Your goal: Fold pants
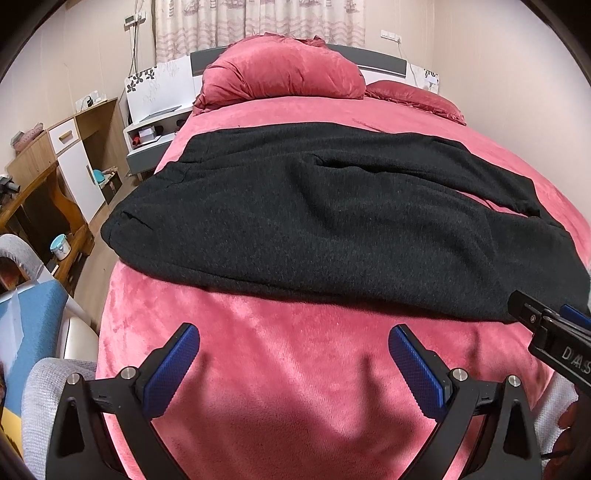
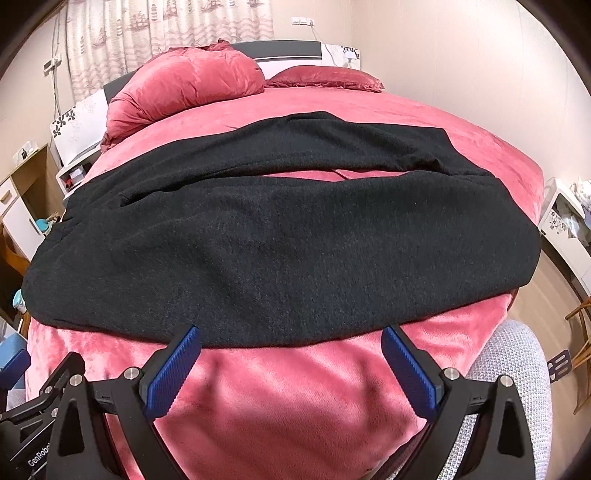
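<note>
Pants crosswise (waist leftward)

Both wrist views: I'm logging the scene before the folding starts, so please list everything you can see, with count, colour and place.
pants: one, dark charcoal, spread flat across the bed, legs toward the right
bed cover: one, pink plush, under the pants
rolled duvet: one, pink, at the head of the bed
pillow: one, pink, right of the duvet
curtain: one, pale patterned, behind the headboard
nightstand: one, white and grey, left of the bed
wooden cabinet: one, brown with white doors, left wall
left gripper: one, black with blue fingers, open over bare cover
right gripper: one, black with blue fingers, open at the near edge of the pants
</note>
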A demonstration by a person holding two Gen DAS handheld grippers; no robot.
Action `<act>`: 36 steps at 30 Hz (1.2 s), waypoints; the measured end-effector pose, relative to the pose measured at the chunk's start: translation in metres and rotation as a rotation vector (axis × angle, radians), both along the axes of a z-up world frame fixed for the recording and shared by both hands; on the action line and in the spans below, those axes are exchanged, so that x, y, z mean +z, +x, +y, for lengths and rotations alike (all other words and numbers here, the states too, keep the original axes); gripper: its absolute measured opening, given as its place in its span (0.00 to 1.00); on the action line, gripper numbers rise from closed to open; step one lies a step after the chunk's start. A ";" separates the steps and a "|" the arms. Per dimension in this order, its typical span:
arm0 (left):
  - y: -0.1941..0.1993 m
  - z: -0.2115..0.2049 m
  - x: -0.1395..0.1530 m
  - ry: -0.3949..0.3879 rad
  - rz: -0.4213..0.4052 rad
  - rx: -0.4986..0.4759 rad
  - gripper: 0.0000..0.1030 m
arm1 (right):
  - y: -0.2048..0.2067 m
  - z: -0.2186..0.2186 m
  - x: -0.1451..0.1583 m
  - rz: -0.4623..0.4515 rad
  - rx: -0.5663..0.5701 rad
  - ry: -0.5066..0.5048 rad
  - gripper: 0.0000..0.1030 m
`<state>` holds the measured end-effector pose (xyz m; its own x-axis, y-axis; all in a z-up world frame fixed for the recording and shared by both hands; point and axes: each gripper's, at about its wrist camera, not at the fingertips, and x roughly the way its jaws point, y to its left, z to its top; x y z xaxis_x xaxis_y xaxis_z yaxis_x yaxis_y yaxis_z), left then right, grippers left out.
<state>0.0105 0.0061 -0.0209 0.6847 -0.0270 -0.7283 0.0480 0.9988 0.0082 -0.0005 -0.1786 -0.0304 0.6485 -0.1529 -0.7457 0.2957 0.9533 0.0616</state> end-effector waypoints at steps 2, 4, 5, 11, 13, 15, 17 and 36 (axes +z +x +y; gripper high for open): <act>0.001 0.000 0.000 0.000 0.003 0.000 1.00 | 0.000 0.000 0.000 0.001 0.001 0.000 0.97; 0.001 0.000 -0.001 -0.002 0.007 -0.001 1.00 | 0.000 0.000 -0.001 0.002 0.002 0.001 0.97; 0.001 0.000 -0.001 -0.002 0.008 -0.001 1.00 | 0.000 0.000 -0.001 0.002 0.002 0.002 0.97; 0.002 0.000 -0.002 -0.007 0.017 -0.003 1.00 | 0.000 0.001 -0.002 0.006 0.001 0.003 0.97; 0.002 0.000 -0.002 -0.008 0.019 -0.004 1.00 | 0.001 0.001 -0.003 0.007 0.001 0.004 0.97; 0.003 0.001 -0.003 -0.008 0.019 -0.004 1.00 | 0.001 0.001 -0.004 0.008 0.001 0.006 0.97; 0.003 0.001 -0.003 -0.008 0.023 -0.005 1.00 | 0.001 0.001 -0.004 0.009 0.002 0.007 0.97; 0.006 0.002 -0.009 -0.019 0.053 -0.010 1.00 | 0.004 0.002 -0.009 0.028 0.008 0.019 0.97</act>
